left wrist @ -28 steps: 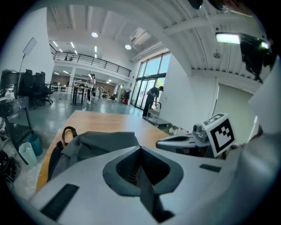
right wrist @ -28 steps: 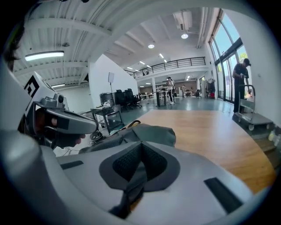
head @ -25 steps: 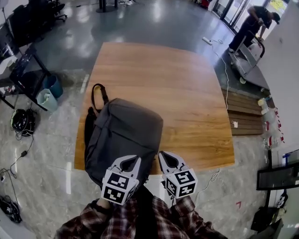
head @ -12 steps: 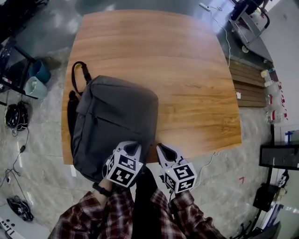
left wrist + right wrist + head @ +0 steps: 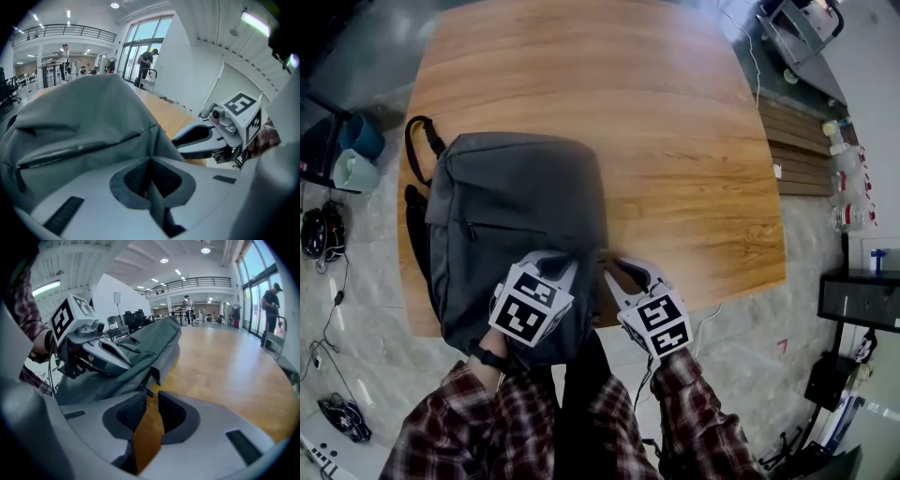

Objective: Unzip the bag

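A dark grey backpack [image 5: 516, 216] lies flat on the left part of the wooden table [image 5: 675, 141], its carry handle [image 5: 417, 141] at the far left end. My left gripper [image 5: 555, 265] rests over the bag's near end with its jaws shut; the fabric [image 5: 84, 112] and a closed zip line [image 5: 70, 150] rise just beyond its tips [image 5: 150, 161]. To its right, my right gripper [image 5: 623, 272] sits at the bag's near right corner, narrowly open [image 5: 149, 397] with bare wood between the jaws. A black pull [image 5: 149, 379] hangs from the bag [image 5: 150, 343] just ahead.
The bag's near end overhangs the table's near edge. Two bins [image 5: 356, 159] and cables lie on the floor at left. A slatted wooden platform [image 5: 797, 141] and a cart [image 5: 802, 23] are at right. A person [image 5: 272, 310] stands far off by the windows.
The head view has tipped further down and shifted right. Both grippers have moved forward: the left one now lies over the bag's near end, the right one beside its corner.
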